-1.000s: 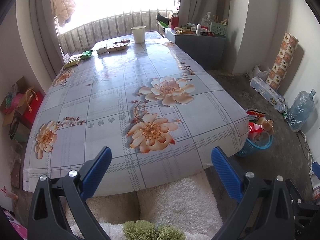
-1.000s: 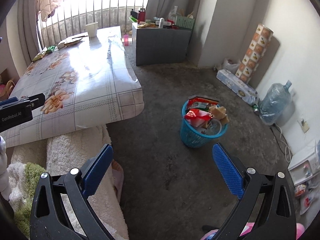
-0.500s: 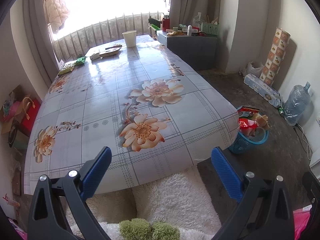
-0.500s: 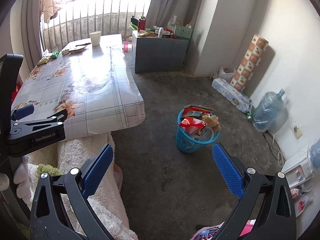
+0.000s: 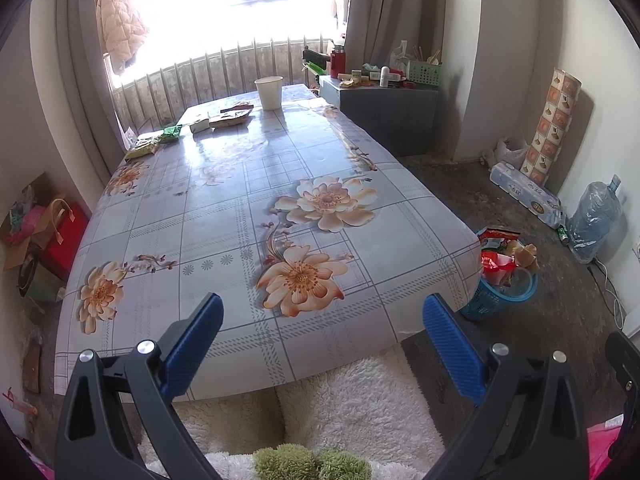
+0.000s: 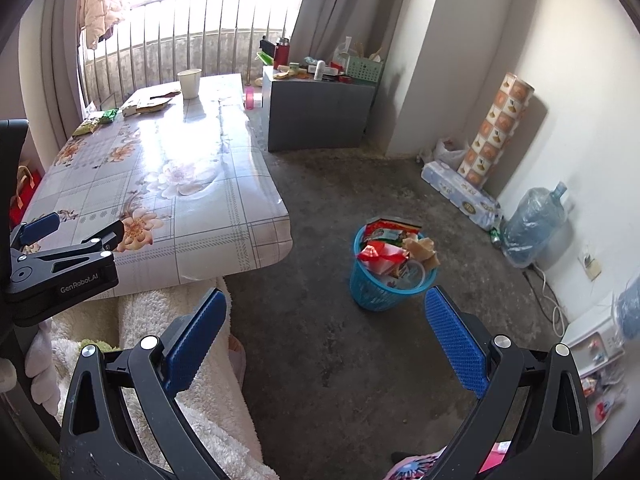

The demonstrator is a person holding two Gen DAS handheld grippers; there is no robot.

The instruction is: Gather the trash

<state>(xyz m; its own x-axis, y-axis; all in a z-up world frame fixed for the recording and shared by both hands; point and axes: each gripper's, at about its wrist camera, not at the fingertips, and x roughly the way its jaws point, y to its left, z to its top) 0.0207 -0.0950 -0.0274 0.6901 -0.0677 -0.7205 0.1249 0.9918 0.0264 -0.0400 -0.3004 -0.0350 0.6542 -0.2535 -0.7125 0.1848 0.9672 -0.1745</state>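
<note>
A blue trash basket stuffed with wrappers stands on the concrete floor right of the table; it also shows in the left wrist view as the basket. At the table's far end lie a white paper cup, a brown wrapper, a small white box and green packets. My left gripper hangs open above the table's near edge, holding nothing. My right gripper is open over the floor, near the basket, with nothing between its fingers.
The flowered table fills the left. A white fluffy seat sits below its near edge. A grey cabinet with clutter stands behind. A patterned roll, a tissue pack and a water jug line the right wall.
Both grippers have pulled back and risen, so the table and basket look farther off. The left gripper has come into the right wrist view. Both stay open.
</note>
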